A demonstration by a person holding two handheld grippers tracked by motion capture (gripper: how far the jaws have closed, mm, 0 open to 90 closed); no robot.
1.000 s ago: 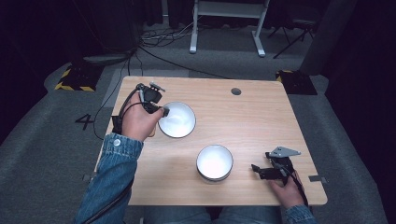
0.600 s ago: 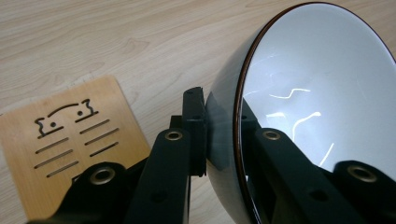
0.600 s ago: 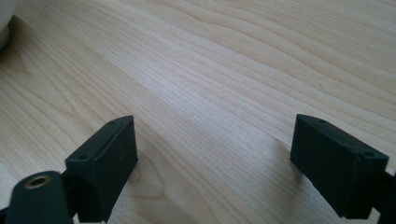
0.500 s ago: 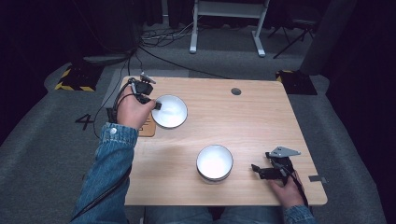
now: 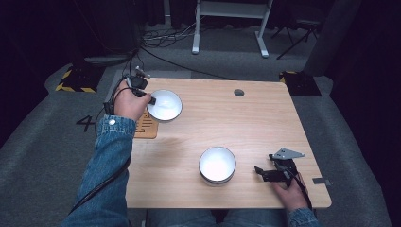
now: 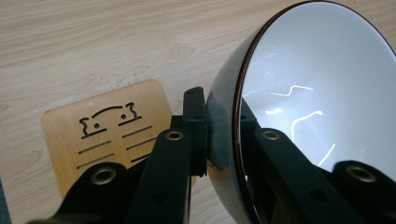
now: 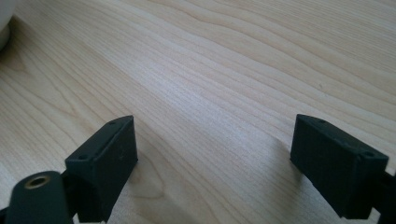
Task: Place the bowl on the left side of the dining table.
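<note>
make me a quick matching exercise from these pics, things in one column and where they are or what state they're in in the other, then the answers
Things
1. left gripper
2. right gripper
3. near bowl
4. wooden coaster

States or places
A. lies flat near the table's left edge
B. jaws wide apart over bare tabletop
C. stands free on the table, nothing gripping it
D. clamped on the rim of a white bowl

Pairs: 1-D, 2-B, 3-C, 4-A
</note>
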